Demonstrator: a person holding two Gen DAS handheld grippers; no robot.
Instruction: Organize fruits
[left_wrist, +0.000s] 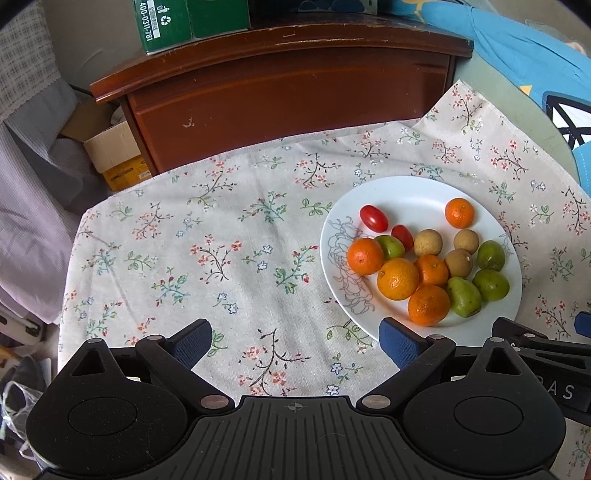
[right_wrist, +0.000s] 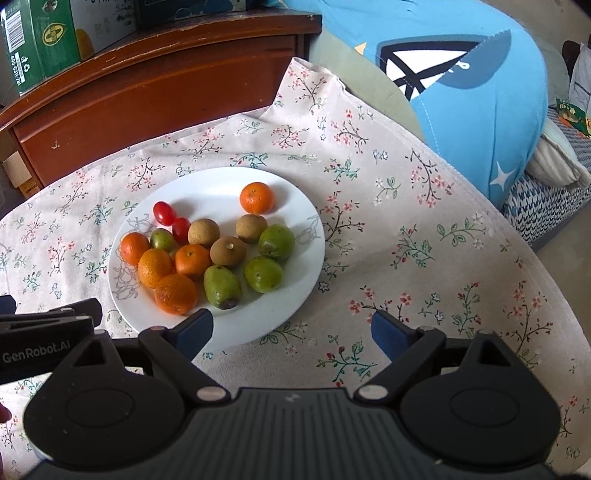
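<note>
A white plate (left_wrist: 413, 192) (right_wrist: 291, 314) sits on the floral cloth and holds mixed fruit. There are several mandarins (left_wrist: 397, 278) (right_wrist: 175, 294), two cherry tomatoes (left_wrist: 373, 218) (right_wrist: 163, 212), three brown longans (left_wrist: 427, 242) (right_wrist: 228, 252) and several green fruits (left_wrist: 464, 297) (right_wrist: 222, 286). One mandarin (left_wrist: 459, 212) (right_wrist: 256, 198) lies apart at the far side. My left gripper (left_wrist: 295, 343) is open and empty, over the cloth left of the plate. My right gripper (right_wrist: 291, 332) is open and empty, over the plate's near right rim.
A dark wooden cabinet (left_wrist: 280, 96) (right_wrist: 147, 88) stands behind the table with green boxes (left_wrist: 184, 22) (right_wrist: 37, 40) on top. A blue cushion (right_wrist: 480, 81) (left_wrist: 535, 62) lies at the right. Cardboard boxes (left_wrist: 110, 155) sit on the floor at the left.
</note>
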